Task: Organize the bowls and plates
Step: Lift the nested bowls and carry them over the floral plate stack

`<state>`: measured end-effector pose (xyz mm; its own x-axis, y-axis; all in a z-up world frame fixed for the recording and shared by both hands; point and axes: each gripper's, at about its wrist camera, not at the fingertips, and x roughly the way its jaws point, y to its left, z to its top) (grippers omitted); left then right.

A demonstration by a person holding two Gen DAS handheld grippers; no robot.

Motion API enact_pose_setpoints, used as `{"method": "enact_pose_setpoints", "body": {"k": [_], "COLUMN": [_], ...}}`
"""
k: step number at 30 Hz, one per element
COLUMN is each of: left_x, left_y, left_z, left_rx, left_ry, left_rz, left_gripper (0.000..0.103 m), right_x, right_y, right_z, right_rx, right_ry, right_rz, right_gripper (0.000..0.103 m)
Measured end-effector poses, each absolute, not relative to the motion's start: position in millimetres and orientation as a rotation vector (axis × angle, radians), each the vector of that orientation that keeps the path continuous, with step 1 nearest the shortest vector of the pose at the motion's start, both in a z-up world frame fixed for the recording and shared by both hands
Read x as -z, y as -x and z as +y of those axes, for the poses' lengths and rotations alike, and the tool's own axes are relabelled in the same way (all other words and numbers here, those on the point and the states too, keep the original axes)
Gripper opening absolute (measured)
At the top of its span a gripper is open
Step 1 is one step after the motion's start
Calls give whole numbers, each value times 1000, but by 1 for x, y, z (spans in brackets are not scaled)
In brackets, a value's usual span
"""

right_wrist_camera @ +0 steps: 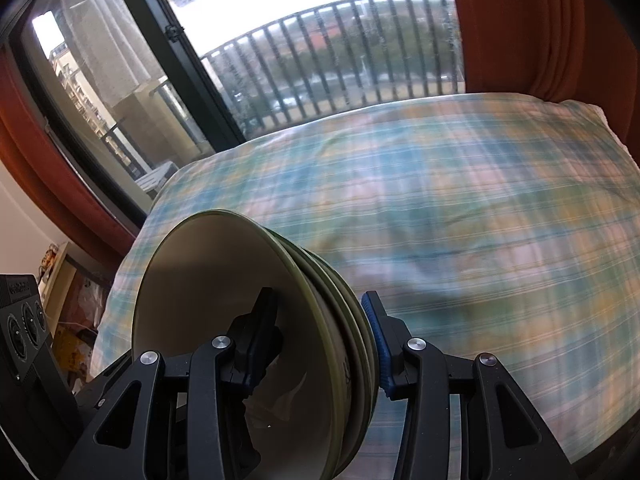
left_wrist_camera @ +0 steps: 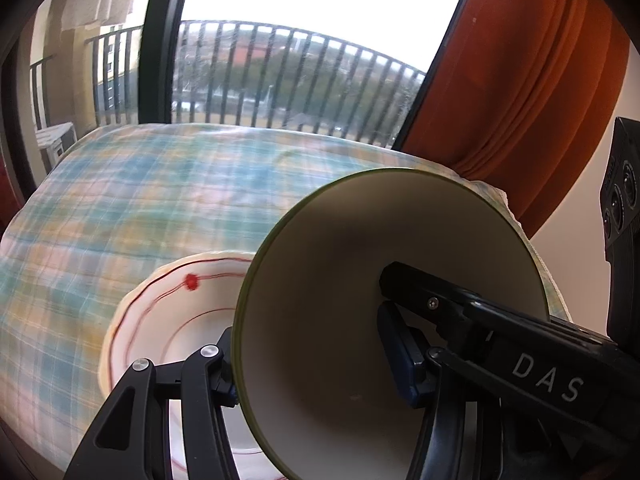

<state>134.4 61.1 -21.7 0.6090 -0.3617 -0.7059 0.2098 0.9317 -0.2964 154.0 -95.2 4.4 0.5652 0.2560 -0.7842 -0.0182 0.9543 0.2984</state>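
Observation:
In the left wrist view my left gripper (left_wrist_camera: 312, 332) is shut on the wall of a green bowl (left_wrist_camera: 360, 240) with a cream inside, tipped on its side. One finger is inside it and the other outside its rim. A white plate (left_wrist_camera: 168, 312) with red lines and a red dot shows behind the bowl, low over the checked tablecloth (left_wrist_camera: 160, 184). In the right wrist view my right gripper (right_wrist_camera: 320, 308) is shut on a nested stack of green bowls (right_wrist_camera: 208, 280), also tipped. The black finger is inside the top bowl and the blue pad (right_wrist_camera: 378, 336) presses the outside.
The checked cloth (right_wrist_camera: 480, 200) covers the whole table, which ends at a glass balcony door (left_wrist_camera: 164, 40) with railings outside. Orange curtains (left_wrist_camera: 540, 80) hang at the right. The other gripper's body (left_wrist_camera: 622, 200) shows at each view's edge.

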Motion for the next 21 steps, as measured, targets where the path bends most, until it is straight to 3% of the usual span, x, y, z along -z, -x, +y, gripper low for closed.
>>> {"method": "enact_pose_setpoints", "body": {"k": [21], "left_x": [47], "left_y": [-141], "left_z": [110], "left_rx": [303], "left_ry": [209], "left_rz": [929], "left_gripper": [56], "right_x": [27], "right_y": [-168], "right_z": [-39], "right_rx": [-175], "right_ry": [-249], "right_rz": [1055], "right_gripper": [47]}}
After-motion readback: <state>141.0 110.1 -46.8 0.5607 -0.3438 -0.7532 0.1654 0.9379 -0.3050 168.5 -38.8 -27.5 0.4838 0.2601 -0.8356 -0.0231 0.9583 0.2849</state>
